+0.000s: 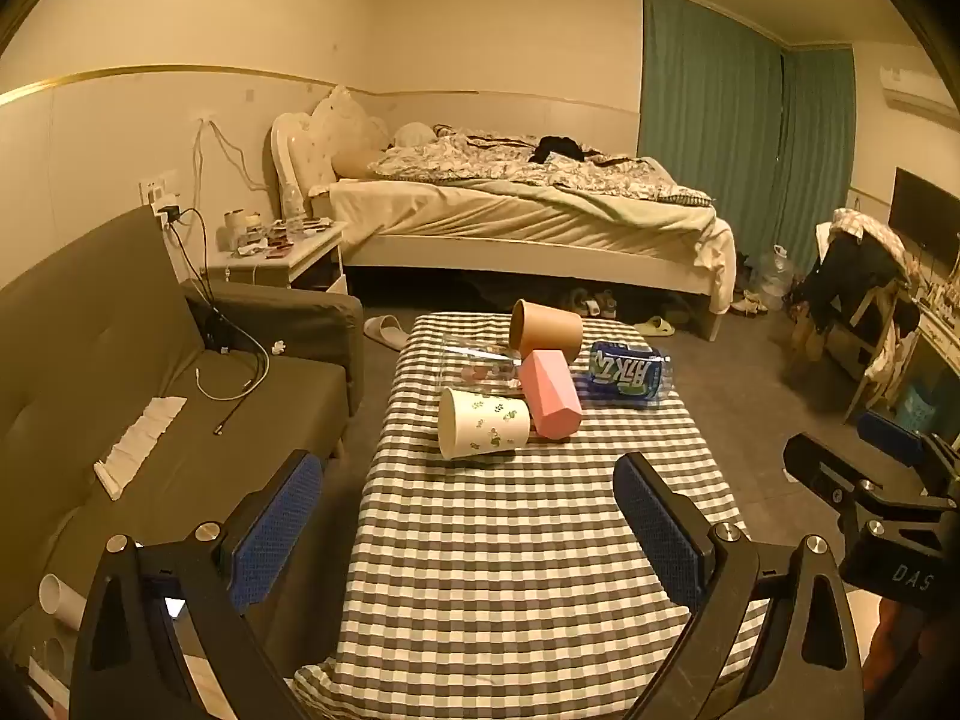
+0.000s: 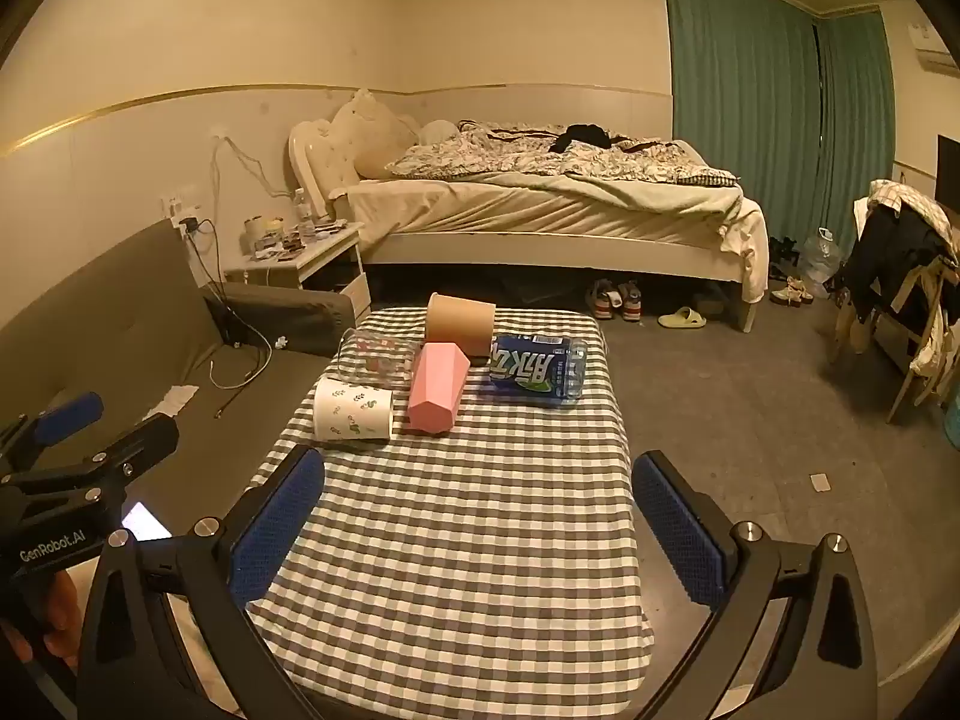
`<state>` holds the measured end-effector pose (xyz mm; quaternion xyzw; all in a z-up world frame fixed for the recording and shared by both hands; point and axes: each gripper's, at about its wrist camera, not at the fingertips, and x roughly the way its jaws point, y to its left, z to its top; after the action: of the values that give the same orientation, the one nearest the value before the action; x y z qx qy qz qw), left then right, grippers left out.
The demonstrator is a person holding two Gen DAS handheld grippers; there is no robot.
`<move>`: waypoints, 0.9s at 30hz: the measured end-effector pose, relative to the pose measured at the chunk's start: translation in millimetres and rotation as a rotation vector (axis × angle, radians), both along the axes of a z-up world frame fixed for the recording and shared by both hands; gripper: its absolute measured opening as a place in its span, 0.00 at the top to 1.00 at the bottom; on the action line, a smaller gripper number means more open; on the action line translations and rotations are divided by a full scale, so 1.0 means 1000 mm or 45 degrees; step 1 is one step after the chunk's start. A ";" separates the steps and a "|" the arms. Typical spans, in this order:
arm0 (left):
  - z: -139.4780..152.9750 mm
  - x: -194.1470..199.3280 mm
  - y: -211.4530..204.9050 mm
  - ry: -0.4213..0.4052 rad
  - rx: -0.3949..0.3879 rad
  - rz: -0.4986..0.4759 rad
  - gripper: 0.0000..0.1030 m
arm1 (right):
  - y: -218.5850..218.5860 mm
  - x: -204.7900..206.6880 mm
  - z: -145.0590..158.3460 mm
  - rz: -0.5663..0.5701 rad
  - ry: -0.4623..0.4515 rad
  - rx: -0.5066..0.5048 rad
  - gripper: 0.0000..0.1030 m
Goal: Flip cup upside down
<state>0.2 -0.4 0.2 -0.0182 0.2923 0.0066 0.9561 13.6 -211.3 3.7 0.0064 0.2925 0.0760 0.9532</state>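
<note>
Several cups lie on their sides at the far end of a checkered table [image 1: 510, 540] [image 2: 456, 540]: a white leaf-print cup [image 1: 483, 423] [image 2: 353, 417], a pink faceted cup [image 1: 549, 393] [image 2: 438, 387], a brown paper cup [image 1: 545, 329] [image 2: 461, 317], a clear glass [image 1: 477, 363] [image 2: 375, 357] and a clear cup with a blue label [image 1: 627, 371] [image 2: 537, 371]. My left gripper [image 1: 468, 525] is open and empty over the near table. My right gripper [image 2: 480, 525] is open and empty too, well short of the cups.
A grey sofa [image 1: 120, 372] with cables stands left of the table. A bed [image 1: 522, 210] and nightstand [image 1: 282, 252] are behind. A chair piled with clothes [image 1: 858, 294] stands at right. Slippers and shoes lie on the floor.
</note>
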 end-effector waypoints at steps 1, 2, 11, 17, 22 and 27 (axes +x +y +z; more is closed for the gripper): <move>0.000 0.000 0.000 -0.002 -0.001 0.001 0.02 | -0.001 0.001 -0.001 0.000 0.002 0.001 0.00; 0.000 0.001 -0.001 -0.004 -0.001 -0.002 0.02 | 0.000 0.001 -0.002 -0.002 0.005 -0.041 0.00; 0.002 0.001 0.005 -0.011 -0.020 0.013 0.02 | 0.003 -0.002 0.006 0.003 -0.004 -0.047 0.00; 0.005 -0.002 0.006 -0.020 -0.017 0.012 0.02 | 0.007 -0.004 0.000 0.004 -0.011 -0.047 0.00; 0.004 -0.002 0.006 -0.023 -0.015 0.010 0.02 | 0.007 -0.003 0.000 0.006 -0.008 -0.054 0.00; 0.004 -0.002 0.000 -0.023 -0.003 0.002 0.02 | 0.006 -0.001 -0.008 0.008 -0.002 -0.060 0.00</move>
<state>-1.5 -0.3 3.7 -0.0198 0.2837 0.0070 0.9587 13.0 -205.8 -4.2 -0.0171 0.2937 0.0721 0.9530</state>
